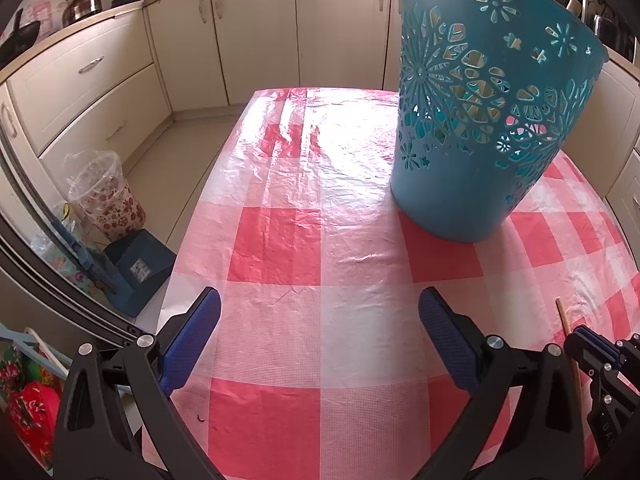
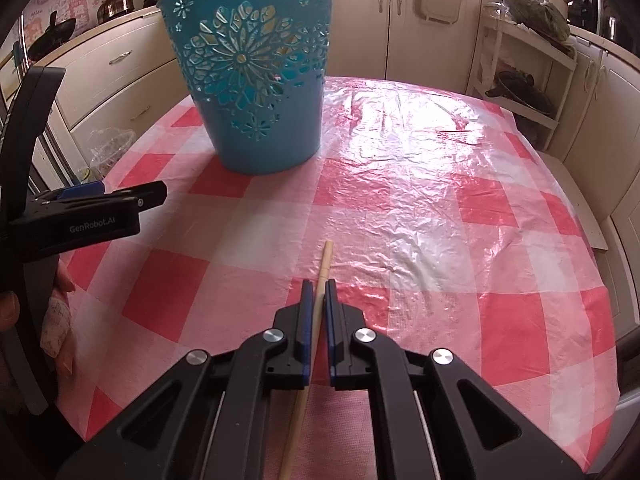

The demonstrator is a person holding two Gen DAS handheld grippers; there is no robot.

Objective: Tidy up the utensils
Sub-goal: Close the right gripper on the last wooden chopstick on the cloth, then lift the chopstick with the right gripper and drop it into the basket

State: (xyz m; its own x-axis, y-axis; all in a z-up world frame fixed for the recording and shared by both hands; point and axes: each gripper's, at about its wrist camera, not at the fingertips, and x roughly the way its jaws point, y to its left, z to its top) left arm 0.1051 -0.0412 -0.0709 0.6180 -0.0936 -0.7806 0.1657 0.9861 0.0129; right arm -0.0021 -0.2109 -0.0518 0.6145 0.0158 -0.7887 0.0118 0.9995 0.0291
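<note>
Chopstick (image 2: 322, 268) sat clenched in my right gripper (image 2: 319, 286); the thin stick could pivot and miss the far basket (image 2: 256, 92); left gripper (image 1: 320, 334) gaped, released.

Chopstick's (image 2: 316, 320) lower end off-frame.

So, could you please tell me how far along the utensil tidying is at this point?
Done: some pale utensils already show through the cut-outs of the blue basket. In hand: the right gripper is shut on a wooden chopstick. Left: carrying it to the basket; the left gripper is open and empty.
</note>
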